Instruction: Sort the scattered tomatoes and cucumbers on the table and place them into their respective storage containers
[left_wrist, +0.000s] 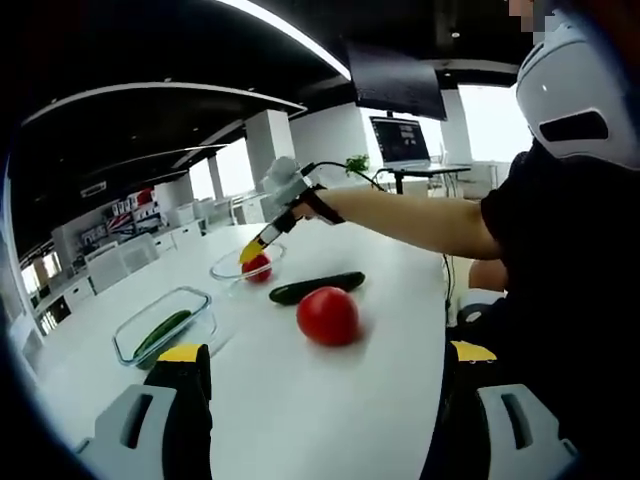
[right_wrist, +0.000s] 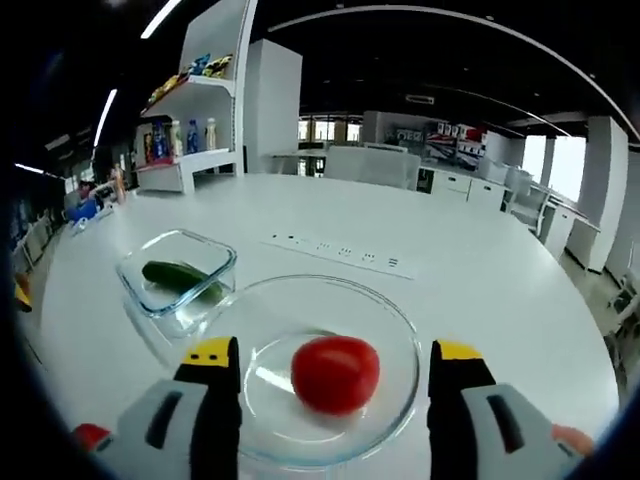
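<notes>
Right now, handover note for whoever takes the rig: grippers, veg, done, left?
Left gripper: open, holding nothing, back from the loose veg.
Right gripper: open over the round glass bowl, tomato in bowl between its jaws.
Rectangular glass container holds one cucumber.
Left: loose tomato and loose cucumber on the table.

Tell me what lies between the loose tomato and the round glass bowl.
A loose cucumber lies on the table between the tomato and the bowl, seen in the left gripper view.
</notes>
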